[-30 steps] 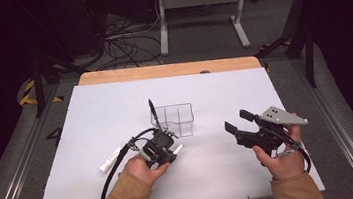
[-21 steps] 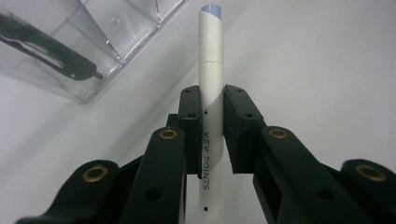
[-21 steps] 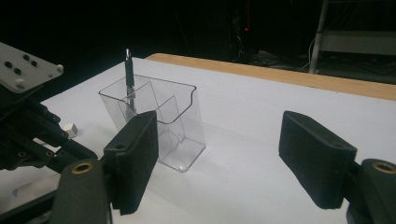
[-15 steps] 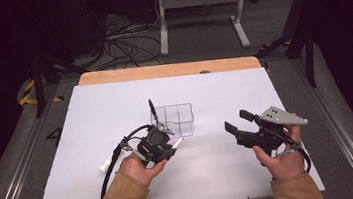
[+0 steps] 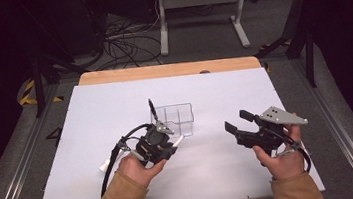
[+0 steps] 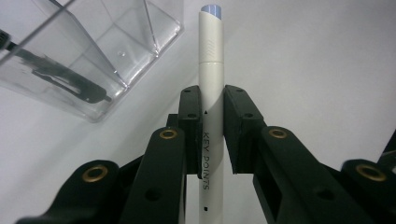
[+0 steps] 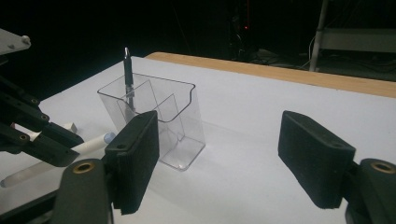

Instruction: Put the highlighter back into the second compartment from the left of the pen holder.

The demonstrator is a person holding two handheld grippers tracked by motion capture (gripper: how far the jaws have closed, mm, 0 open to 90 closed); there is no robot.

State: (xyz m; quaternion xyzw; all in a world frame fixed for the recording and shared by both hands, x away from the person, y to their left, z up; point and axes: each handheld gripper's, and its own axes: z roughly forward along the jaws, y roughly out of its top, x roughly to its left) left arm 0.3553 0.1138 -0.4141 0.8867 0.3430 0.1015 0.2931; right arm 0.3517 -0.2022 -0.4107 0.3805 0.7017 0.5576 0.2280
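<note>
Left gripper (image 6: 211, 135) is clamped on a white pen (image 6: 211, 93), lower-middle of the high view, just beside the clear holder (image 5: 179, 119). Right gripper (image 7: 224, 163) sits open, empty. Next I'd guess: tip the pen upright and drop it into a free compartment.

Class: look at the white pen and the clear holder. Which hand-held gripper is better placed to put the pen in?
The left hand-held gripper: it is shut on the white pen, beside the clear holder. The right hand-held gripper is open and empty, off to the side.
</note>
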